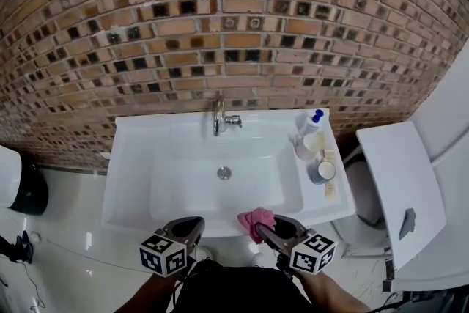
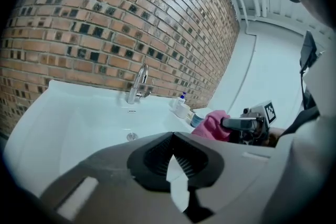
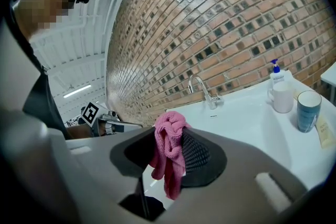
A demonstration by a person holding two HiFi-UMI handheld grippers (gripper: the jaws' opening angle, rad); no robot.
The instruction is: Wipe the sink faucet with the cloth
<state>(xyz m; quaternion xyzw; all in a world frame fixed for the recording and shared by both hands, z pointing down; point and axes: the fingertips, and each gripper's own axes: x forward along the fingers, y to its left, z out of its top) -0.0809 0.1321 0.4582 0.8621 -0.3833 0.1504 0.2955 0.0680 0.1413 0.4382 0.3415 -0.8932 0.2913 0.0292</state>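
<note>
Right gripper view showed the right gripper [image 3: 171, 134] clamped on the pink cloth [image 3: 168, 165], a soft, light knit drooping below the jaws; its loose bunch would likely mould round the faucet [image 1: 219, 117]. The cloth hung at the sink's [image 1: 132, 157] front edge, the faucet at mid-back, with open basin between. A bottle [image 1: 311, 130] and cup [image 1: 321, 171] crowded the right rim. The left gripper [image 1: 189, 227], jaws together on nothing, hovered beside.

Head view steeply down over sink [image 1: 139, 157] — gripper views low, share faucet [image 1: 218, 119].
</note>
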